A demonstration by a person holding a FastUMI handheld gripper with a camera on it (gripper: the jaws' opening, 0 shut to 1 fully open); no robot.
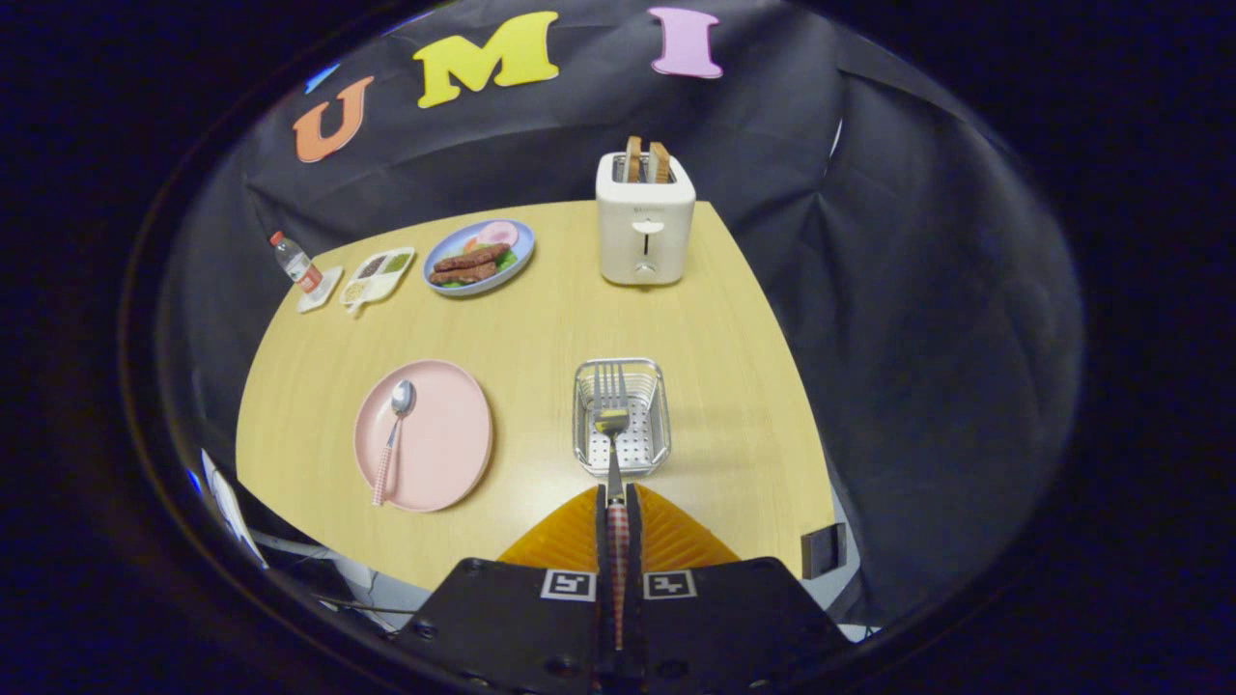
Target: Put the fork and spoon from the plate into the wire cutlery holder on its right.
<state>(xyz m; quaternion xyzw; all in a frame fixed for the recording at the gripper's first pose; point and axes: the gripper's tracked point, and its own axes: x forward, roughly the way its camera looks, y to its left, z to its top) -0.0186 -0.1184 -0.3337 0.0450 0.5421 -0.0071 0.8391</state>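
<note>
My gripper (pixel 616 494) is shut on the fork (pixel 611 415) by its checked handle, which runs back between the two fingers. The fork's metal tines point forward and hang over the wire cutlery holder (pixel 657 425), a small silver mesh basket just ahead of the fingers. To the left of the holder lies the round pink plate (pixel 449 454). On the plate rests the spoon (pixel 394 434), bowl away from me, checked handle toward me.
A white toaster (pixel 645 230) with two bread slices stands beyond the holder at the table's far edge. Left of it sit a blue plate of food (pixel 480 257), a divided white tray (pixel 379 274) and a small bottle (pixel 295 262). The table's right edge runs close to the holder.
</note>
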